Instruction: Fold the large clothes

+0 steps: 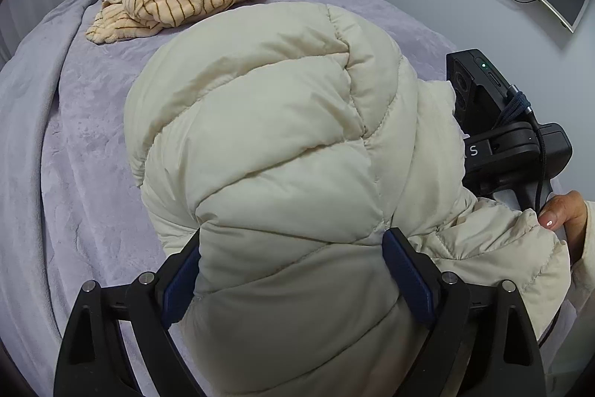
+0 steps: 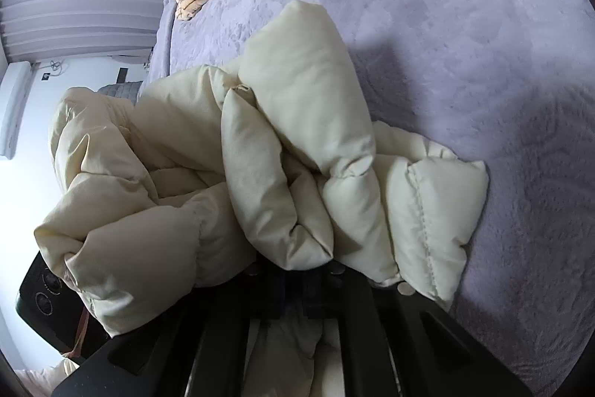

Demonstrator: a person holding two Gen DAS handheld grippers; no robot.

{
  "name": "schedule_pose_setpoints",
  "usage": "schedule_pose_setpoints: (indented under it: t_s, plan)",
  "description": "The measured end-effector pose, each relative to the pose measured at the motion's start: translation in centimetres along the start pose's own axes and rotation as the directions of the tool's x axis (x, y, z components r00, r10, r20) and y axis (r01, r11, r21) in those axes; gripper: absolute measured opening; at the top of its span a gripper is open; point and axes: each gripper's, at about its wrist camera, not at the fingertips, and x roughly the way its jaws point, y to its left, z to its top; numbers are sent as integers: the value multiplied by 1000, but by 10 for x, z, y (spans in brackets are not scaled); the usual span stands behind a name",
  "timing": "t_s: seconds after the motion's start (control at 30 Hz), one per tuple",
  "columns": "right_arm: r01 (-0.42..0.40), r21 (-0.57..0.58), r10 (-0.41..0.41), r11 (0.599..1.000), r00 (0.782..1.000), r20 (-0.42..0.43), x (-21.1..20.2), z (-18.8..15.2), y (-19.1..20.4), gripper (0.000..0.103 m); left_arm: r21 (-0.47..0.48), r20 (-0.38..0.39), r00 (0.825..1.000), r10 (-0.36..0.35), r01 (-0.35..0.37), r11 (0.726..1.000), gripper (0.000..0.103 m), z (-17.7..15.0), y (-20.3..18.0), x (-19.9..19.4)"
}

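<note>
My worry is the puffy cream jacket (image 1: 267,151) springing open or sliding off the bed (image 1: 74,144); it is slippery and bulky. My left gripper (image 1: 293,270) has its fingers spread wide around a thick fold, pads against the padding. My right gripper (image 2: 297,270) has its fingers nearly together, pinching bunched fabric. The jacket lies heaped at the bed's near edge.
</note>
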Motion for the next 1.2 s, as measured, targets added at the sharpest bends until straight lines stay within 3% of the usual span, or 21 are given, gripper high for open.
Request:
schedule_pose_setpoints:
  t_s: [0.17,0.27,0.37,0.43,0.5,0.53,0.6,0.7,0.8,0.83,1.0,1.07,1.2]
  plan:
    - [-16,12,16,1000,1000,4,-12,1,-1,8,-4,9,1000,3,-3,1000,92,0,-1,-2]
    - [-11,24,11,1000,1000,21,-25,-2,-3,16,-7,9,1000,6,-6,1000,92,0,0,-3]
    - [30,7,-31,1000,999,41,-40,-6,3,37,-11,8,1000,9,-9,1000,92,-1,1,-3]
    - [71,-15,-70,997,996,63,-53,-10,8,65,-7,5,1000,12,-12,1000,92,0,2,-2]
    - [110,-19,-108,994,989,103,-67,-15,12,85,2,0,1000,20,-20,1000,92,-1,0,-2]
    - [146,-12,-143,989,981,128,-75,-16,14,88,4,-1,1000,24,-24,1000,92,-1,-1,-1]
    - [200,0,-197,980,967,163,-88,-21,16,89,7,-3,1000,30,-30,1000,92,-1,-2,-1]
    - [214,30,-215,976,956,201,-110,-33,22,89,7,-5,999,37,-37,999,92,-1,-3,0]
    - [219,11,-217,976,955,201,-122,-41,38,103,11,-5,999,45,-45,999,92,-1,-5,1]
    - [223,-8,-217,975,956,199,-124,-43,47,103,12,-6,999,47,-47,999,92,-1,-5,1]
    - [287,-68,-275,955,950,150,-106,-39,75,103,12,-8,999,49,-49,999,92,1,-6,1]
    - [326,-60,-318,944,942,107,-89,-33,68,103,13,-8,999,50,-50,999,92,0,-6,0]
    - [308,6,-308,951,951,14,-57,-29,33,103,10,-9,999,51,-51,999,92,0,-5,0]
